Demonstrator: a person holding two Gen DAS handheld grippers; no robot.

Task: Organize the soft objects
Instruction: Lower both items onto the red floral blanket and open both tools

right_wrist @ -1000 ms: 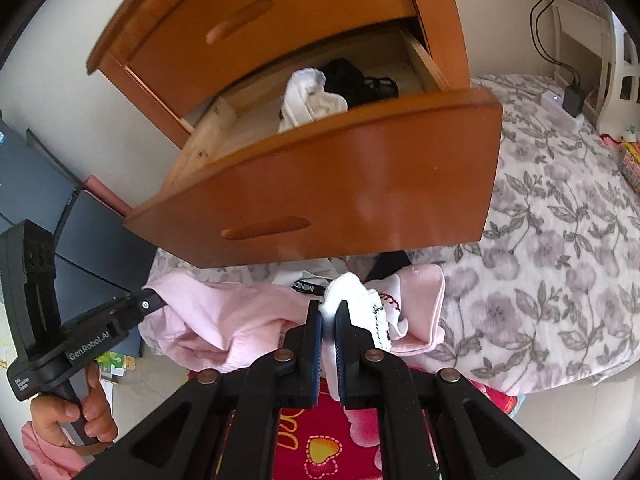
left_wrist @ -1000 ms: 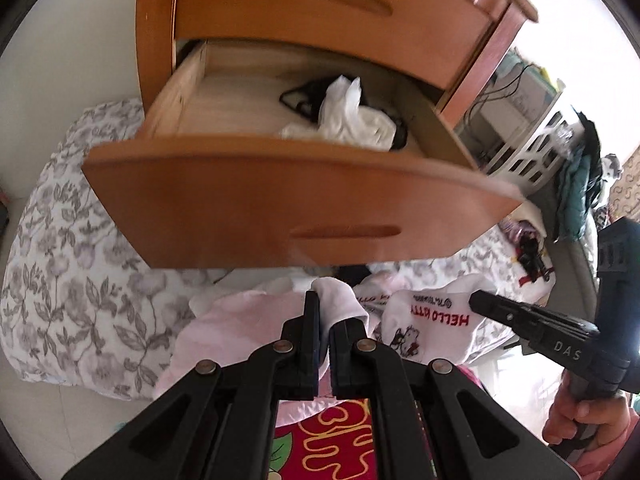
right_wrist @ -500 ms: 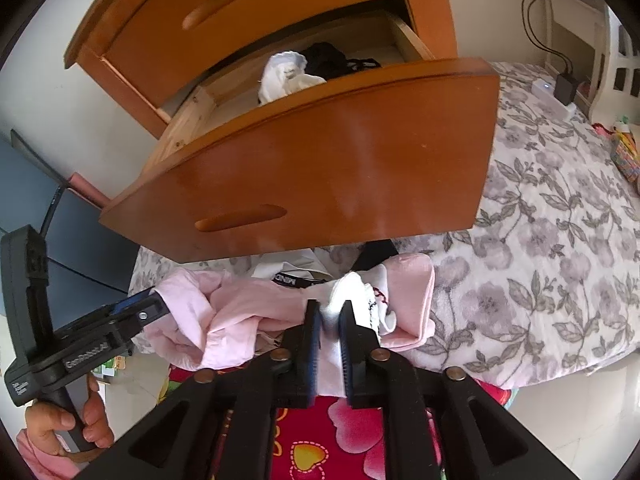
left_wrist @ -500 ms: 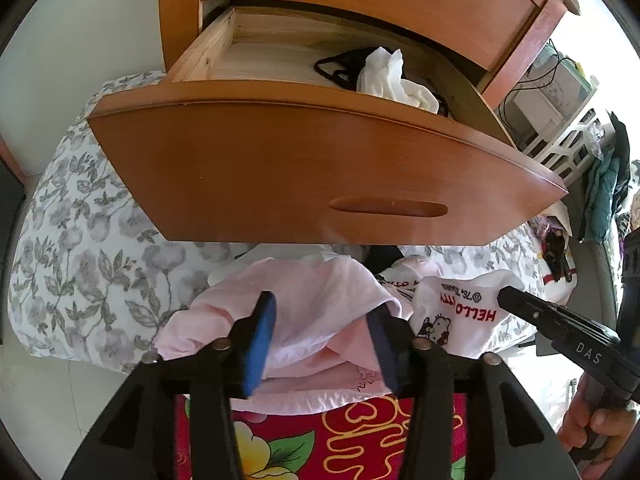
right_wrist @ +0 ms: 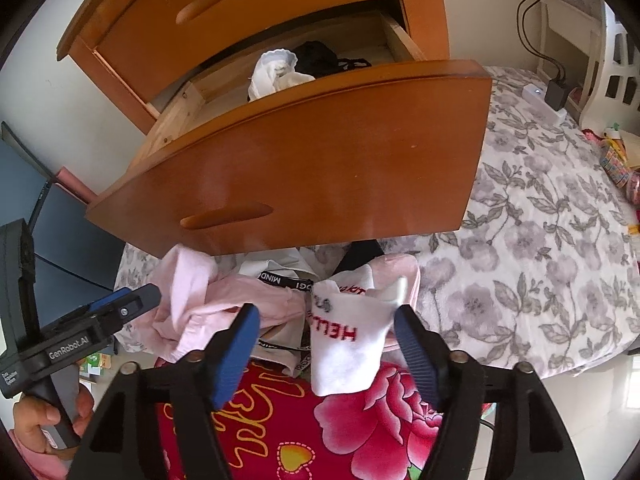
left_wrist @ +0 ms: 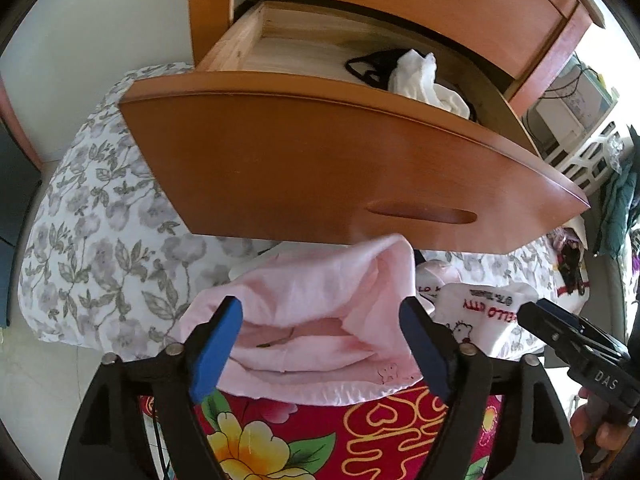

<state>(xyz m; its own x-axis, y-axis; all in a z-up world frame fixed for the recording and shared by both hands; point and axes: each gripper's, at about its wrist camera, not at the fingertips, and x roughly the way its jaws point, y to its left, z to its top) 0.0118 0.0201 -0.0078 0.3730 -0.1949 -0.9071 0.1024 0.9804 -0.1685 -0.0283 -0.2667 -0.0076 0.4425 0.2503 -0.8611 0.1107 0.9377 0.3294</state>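
A pink garment (left_wrist: 320,300) lies heaped on the bed below the open wooden drawer (left_wrist: 340,168). My left gripper (left_wrist: 320,340) hangs over it, its jaws opening, and the blue pads stand clear of the cloth. A white Hello Kitty sock (right_wrist: 348,340) lies loose between the opening jaws of my right gripper (right_wrist: 326,344); neither pad presses on it. The sock (left_wrist: 480,312) also shows right of the pink garment (right_wrist: 192,304). Inside the drawer (right_wrist: 300,172) sit a white cloth (right_wrist: 276,72) and a black item (right_wrist: 316,56).
A grey floral bedspread (right_wrist: 540,260) covers the bed. A red flowered blanket (left_wrist: 380,432) lies at the near edge. The drawer front overhangs the clothes pile. A white plastic basket (left_wrist: 580,156) stands at the right, and a charger and power strip (right_wrist: 552,96) rest on the bed.
Both grippers went from shut to wide open. The left let go of the pink garment and the right let go of the white sock; both pieces now rest on the pile.
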